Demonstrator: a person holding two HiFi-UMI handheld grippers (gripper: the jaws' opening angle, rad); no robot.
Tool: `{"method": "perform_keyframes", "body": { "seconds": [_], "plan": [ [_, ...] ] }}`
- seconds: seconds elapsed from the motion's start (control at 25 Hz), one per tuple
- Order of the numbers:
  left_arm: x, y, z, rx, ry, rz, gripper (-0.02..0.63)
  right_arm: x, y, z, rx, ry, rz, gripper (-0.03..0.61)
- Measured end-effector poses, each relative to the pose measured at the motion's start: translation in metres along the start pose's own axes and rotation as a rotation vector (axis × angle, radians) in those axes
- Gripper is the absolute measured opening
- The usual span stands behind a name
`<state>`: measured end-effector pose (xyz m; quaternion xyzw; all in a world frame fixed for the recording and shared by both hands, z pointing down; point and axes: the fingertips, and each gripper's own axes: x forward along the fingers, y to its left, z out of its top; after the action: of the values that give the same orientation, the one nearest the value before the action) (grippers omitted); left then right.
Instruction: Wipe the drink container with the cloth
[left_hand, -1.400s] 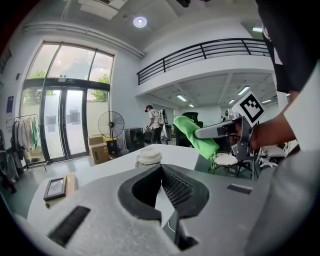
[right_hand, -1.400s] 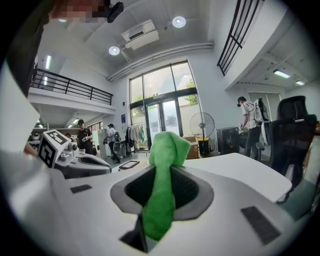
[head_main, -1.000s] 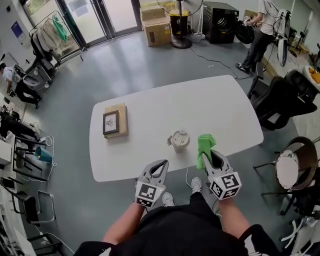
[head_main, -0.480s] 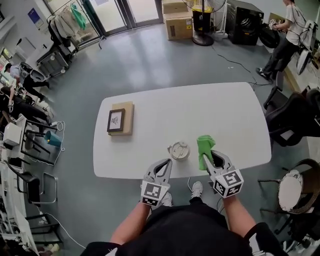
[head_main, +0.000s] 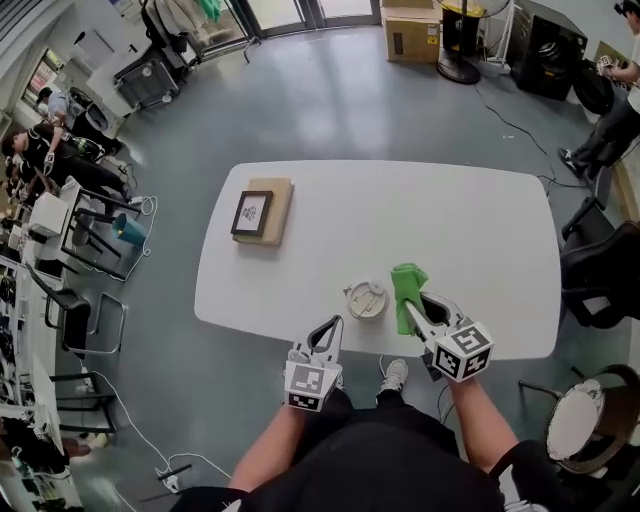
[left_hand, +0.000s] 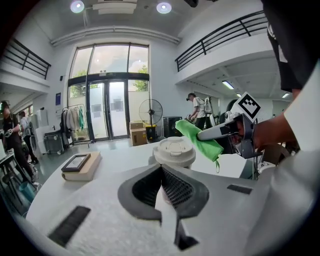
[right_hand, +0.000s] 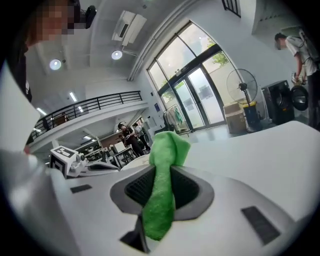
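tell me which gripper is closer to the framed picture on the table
Left. The left gripper is at the table's near edge, right of the framed picture. The right gripper, jaws shut on the green cloth, is farther right, past the cup.

White lidded cup (head_main: 366, 300), upright near the table (head_main: 450, 220) edge. Green cloth (head_main: 405, 288) bunched right beside it, pinched by right gripper (head_main: 417, 308).

My right gripper (head_main: 418, 306) has swung round and now angles in to the left, bringing the cloth (head_main: 405, 288) closer to the cup (head_main: 366, 300). My left gripper (head_main: 334, 323) has edged forward, nearer the cup's near side.
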<state>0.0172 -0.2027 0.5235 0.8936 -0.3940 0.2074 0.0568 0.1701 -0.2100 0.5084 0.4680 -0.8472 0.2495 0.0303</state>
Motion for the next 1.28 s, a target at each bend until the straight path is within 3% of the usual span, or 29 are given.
{"method": "perform_keyframes", "body": {
  "seconds": [0.52,0.84,1.28],
  "plan": [
    [-0.001,0.002,-0.028,-0.046,0.045,0.029,0.014,0.037,-0.022,-0.024,-0.018,0.148,0.084,0.097],
    [-0.005,0.001,-0.030,-0.043,0.056,0.027,0.014,0.054,-0.011,-0.023,-0.070,0.218,0.166,0.097],
    [-0.005,-0.011,-0.044,-0.066,0.069,0.026,0.014,0.066,-0.012,-0.044,-0.129,0.291,0.180,0.098]
  ]
}}
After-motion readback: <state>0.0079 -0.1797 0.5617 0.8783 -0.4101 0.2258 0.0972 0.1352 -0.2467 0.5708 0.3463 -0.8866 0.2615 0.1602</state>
